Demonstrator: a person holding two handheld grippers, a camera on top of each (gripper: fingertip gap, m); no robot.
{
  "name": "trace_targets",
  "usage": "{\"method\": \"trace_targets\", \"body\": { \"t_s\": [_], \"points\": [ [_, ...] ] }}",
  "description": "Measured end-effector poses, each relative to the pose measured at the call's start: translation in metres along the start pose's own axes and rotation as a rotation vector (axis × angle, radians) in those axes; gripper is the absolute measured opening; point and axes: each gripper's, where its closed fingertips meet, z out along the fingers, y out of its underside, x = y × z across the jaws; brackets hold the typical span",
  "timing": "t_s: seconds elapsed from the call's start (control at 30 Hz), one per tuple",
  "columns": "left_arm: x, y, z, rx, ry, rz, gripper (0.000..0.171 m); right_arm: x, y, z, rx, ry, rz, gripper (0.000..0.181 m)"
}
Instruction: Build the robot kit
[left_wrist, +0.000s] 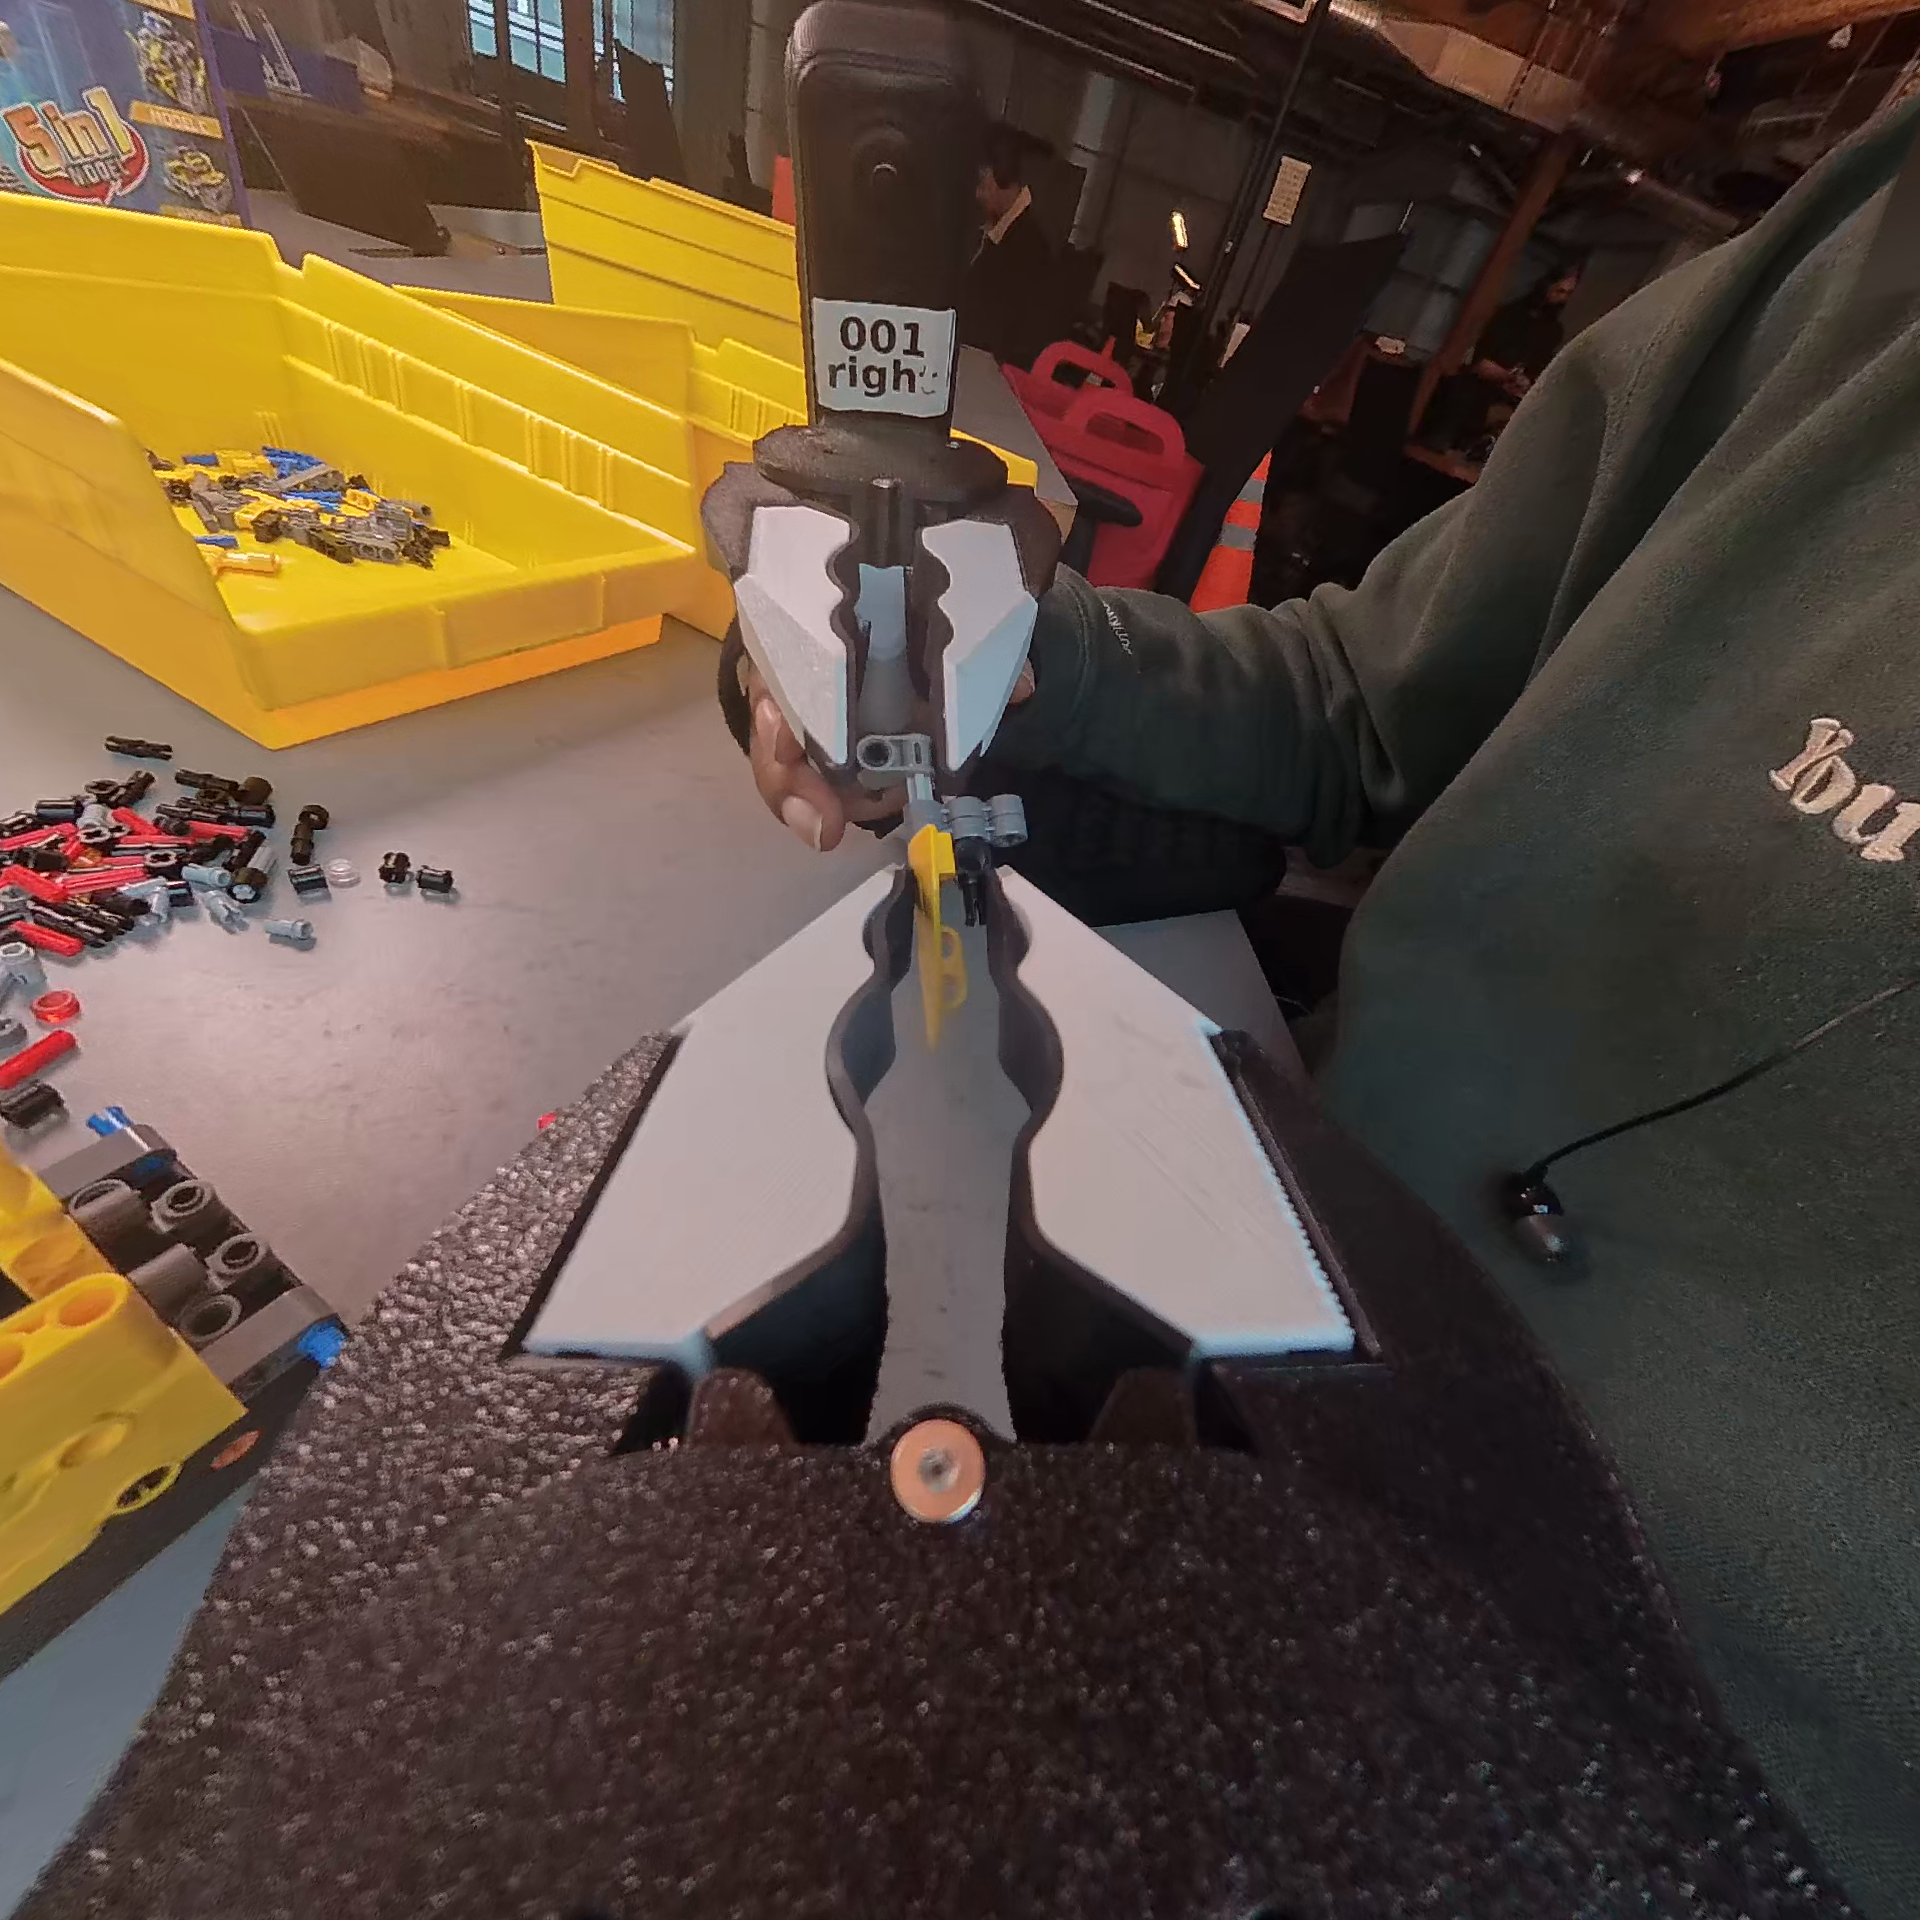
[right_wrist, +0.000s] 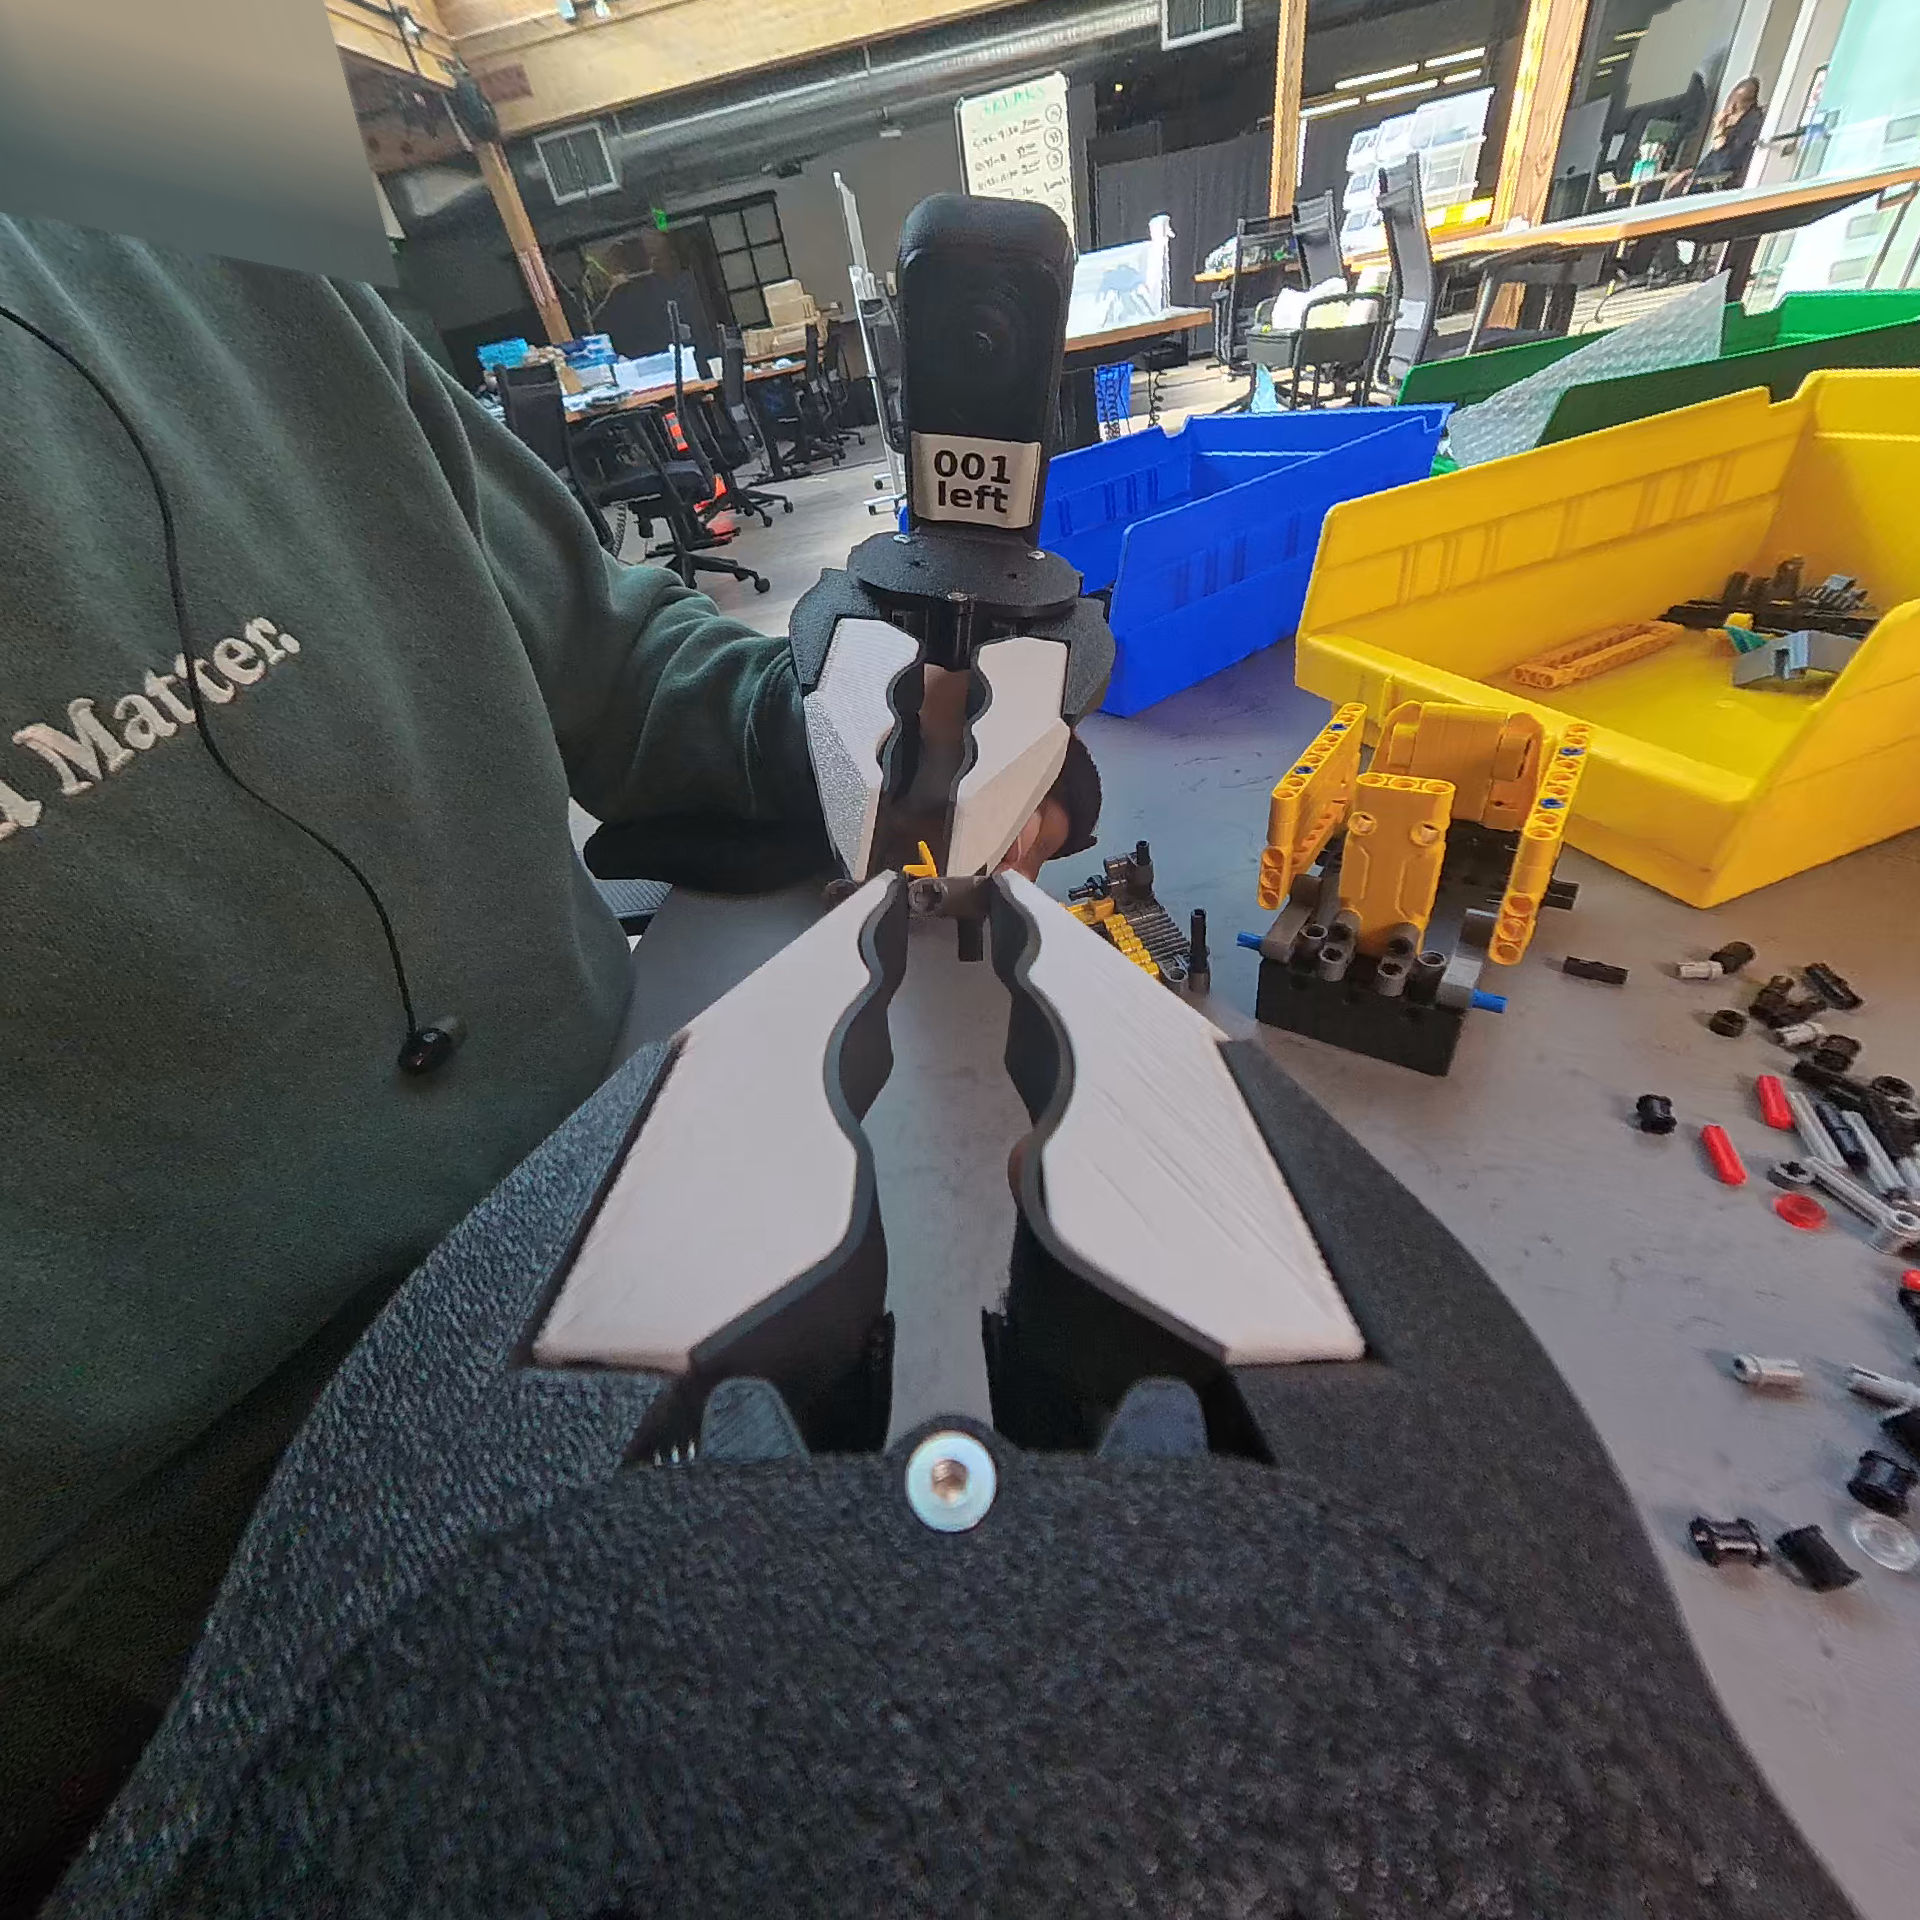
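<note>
Left gripper: jaws clamped on a thin yellow beam, held edge-on between the tips.
Right gripper: jaws closed on a small grey connector piece; grey and black pins hang below it, touching the yellow beam's far end.
Position: both grippers meet tip to tip, above the grey table, near a person's green sweatshirt.
Loose parts: red, black and grey, scattered at left.
Yellow bin: far left, holding mixed small pieces.
Yellow-and-black model: standing on the table, right of the grippers.
</note>
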Motion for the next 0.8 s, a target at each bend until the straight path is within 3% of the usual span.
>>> {"method": "trace_targets", "body": {
  "t_s": [0.5,0.8],
  "points": [
    [-0.010,0.004,-0.002,-0.033,-0.072,0.048,0.013,0.010,0.004,0.001,-0.012,0.065,-0.032,0.014],
    [-0.014,0.032,-0.002,-0.213,-0.073,0.032,0.013,0.013,0.029,0.008,-0.149,0.085,-0.079,0.014]
  ]
}}
